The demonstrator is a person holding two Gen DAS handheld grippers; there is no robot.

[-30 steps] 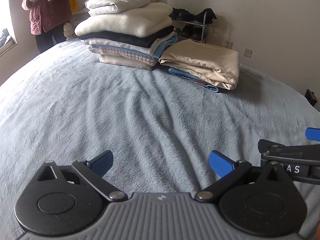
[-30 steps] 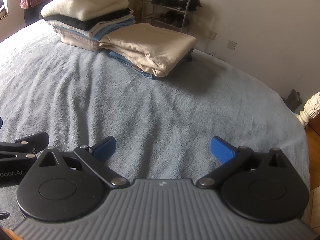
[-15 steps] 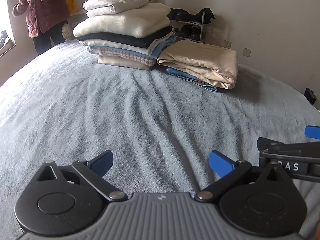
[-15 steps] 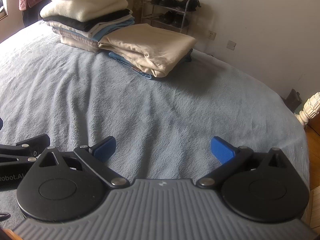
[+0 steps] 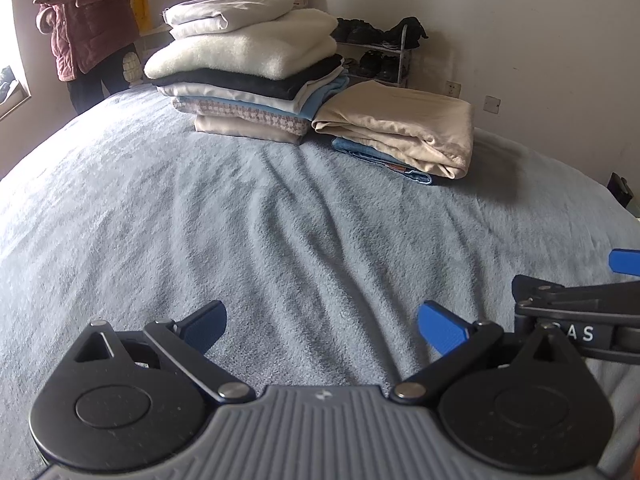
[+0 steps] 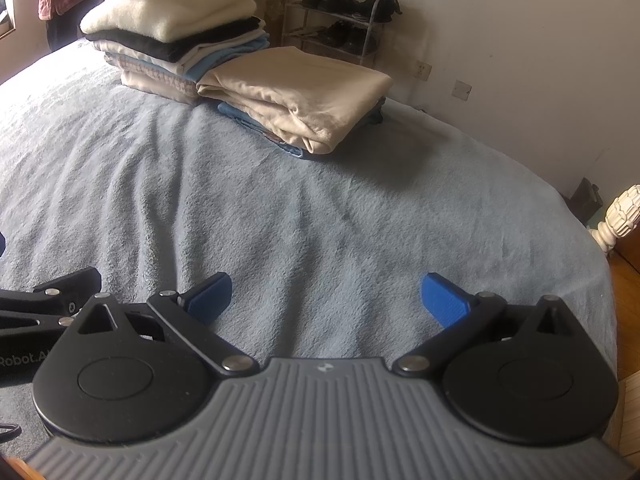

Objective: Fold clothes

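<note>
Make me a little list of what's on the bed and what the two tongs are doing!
surface: blue-grey blanket covering the bed
tall pile: folded clothes, white and cream on top, black, pale blue and beige below
short pile: beige folded cloth on top of something blue, right beside the tall pile
left tongs: open, holding nothing
right tongs: open, holding nothing
unfolded clothes near tongs: none in view
background: person in a reddish jacket, shoe rack
</note>
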